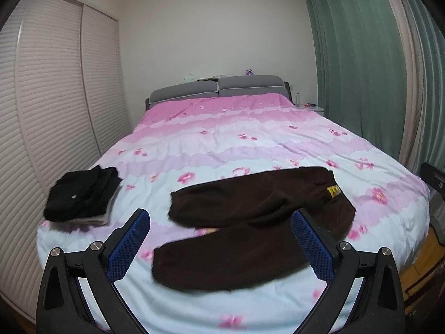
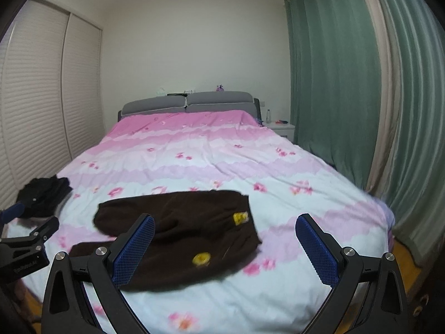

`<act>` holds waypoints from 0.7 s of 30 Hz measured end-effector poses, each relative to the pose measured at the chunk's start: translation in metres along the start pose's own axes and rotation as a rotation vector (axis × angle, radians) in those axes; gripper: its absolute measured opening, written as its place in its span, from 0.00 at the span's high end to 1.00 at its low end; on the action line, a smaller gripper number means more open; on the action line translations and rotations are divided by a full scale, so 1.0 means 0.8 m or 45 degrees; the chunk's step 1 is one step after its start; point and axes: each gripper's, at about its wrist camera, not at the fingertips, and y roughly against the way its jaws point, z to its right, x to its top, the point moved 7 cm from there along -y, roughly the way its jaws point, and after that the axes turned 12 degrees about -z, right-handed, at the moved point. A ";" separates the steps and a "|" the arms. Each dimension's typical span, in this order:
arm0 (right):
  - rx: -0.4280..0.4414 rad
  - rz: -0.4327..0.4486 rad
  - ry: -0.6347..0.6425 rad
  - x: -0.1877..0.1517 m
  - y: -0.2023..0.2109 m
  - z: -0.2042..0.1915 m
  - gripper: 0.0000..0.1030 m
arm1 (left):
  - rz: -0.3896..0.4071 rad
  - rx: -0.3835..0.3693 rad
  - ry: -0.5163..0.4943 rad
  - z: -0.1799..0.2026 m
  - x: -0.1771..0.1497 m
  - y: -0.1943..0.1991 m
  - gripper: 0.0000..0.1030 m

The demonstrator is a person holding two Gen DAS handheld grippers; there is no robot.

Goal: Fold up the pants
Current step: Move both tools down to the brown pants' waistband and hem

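Dark brown pants (image 1: 250, 222) lie spread on the pink floral bed cover (image 1: 222, 133), legs toward the left, waist with a yellow tag toward the right. They also show in the right wrist view (image 2: 178, 231) with yellow patches. My left gripper (image 1: 219, 222) is open and empty, held above the near edge of the bed over the pant legs. My right gripper (image 2: 225, 225) is open and empty, above the waist end. The left gripper shows at the left edge of the right wrist view (image 2: 30, 222).
A folded stack of black clothes (image 1: 80, 194) sits at the bed's left edge. Louvered wardrobe doors (image 1: 41, 111) stand on the left, green curtains (image 1: 361, 69) on the right. A grey headboard (image 1: 217, 89) and a white nightstand (image 2: 281, 128) are at the far end.
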 end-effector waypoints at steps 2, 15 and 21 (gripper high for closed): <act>-0.002 -0.010 0.025 0.019 -0.026 0.003 0.01 | -0.004 -0.001 0.002 0.006 0.018 -0.027 0.00; 0.090 -0.253 0.270 0.092 -0.264 0.006 0.01 | -0.115 -0.068 -0.101 0.074 0.117 -0.233 0.00; 0.196 -0.396 0.387 0.100 -0.375 -0.003 0.01 | -0.203 -0.089 -0.146 0.107 0.136 -0.324 0.00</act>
